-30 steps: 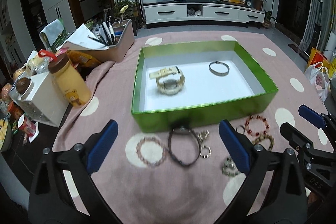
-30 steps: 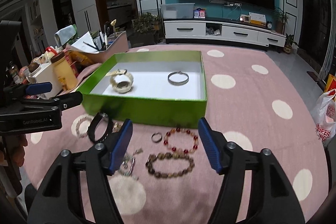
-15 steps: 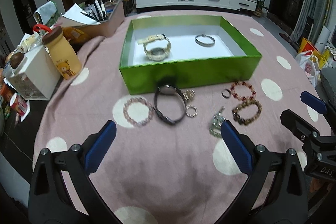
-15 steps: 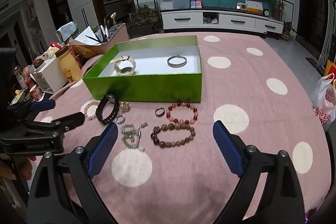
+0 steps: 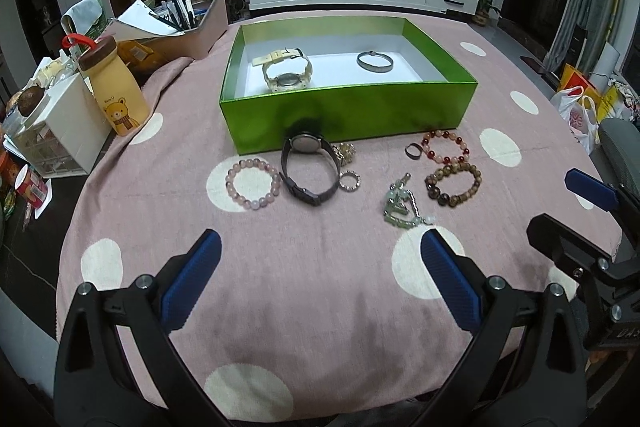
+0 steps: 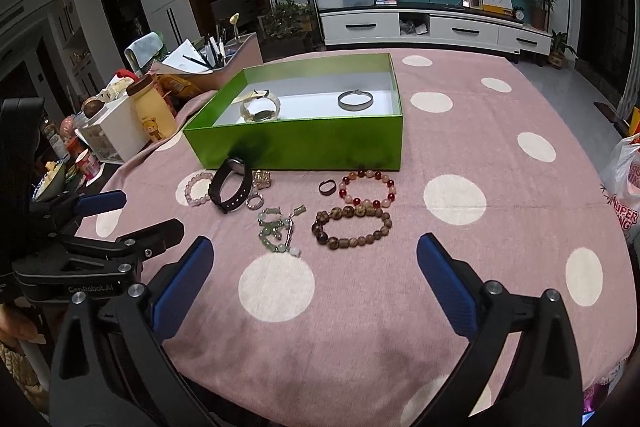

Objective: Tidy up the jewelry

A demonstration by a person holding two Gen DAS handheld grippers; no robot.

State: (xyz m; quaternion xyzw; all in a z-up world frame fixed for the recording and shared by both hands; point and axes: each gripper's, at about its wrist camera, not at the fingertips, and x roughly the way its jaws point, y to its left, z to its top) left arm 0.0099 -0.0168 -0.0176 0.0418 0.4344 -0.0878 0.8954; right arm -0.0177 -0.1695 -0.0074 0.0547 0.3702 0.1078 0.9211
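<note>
Between picks: left gripper (image 5: 320, 267) and right gripper (image 6: 314, 263), its jaws just widened, both gape empty above the tablecloth, cream watch (image 5: 287, 71) and bangle (image 5: 375, 61) already in green box (image 5: 348, 111); next likely grab brown bead bracelet (image 6: 352, 225).

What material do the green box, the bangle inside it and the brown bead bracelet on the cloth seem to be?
Green box: probably cardboard with glossy metallic foil; its wall mirrors the black watch as a dark blur, and the inside is matte white.
Bangle: likely metal, a thin grey band with dull shine.
Brown bead bracelet: perhaps wood or seed, mottled and matte.
</note>
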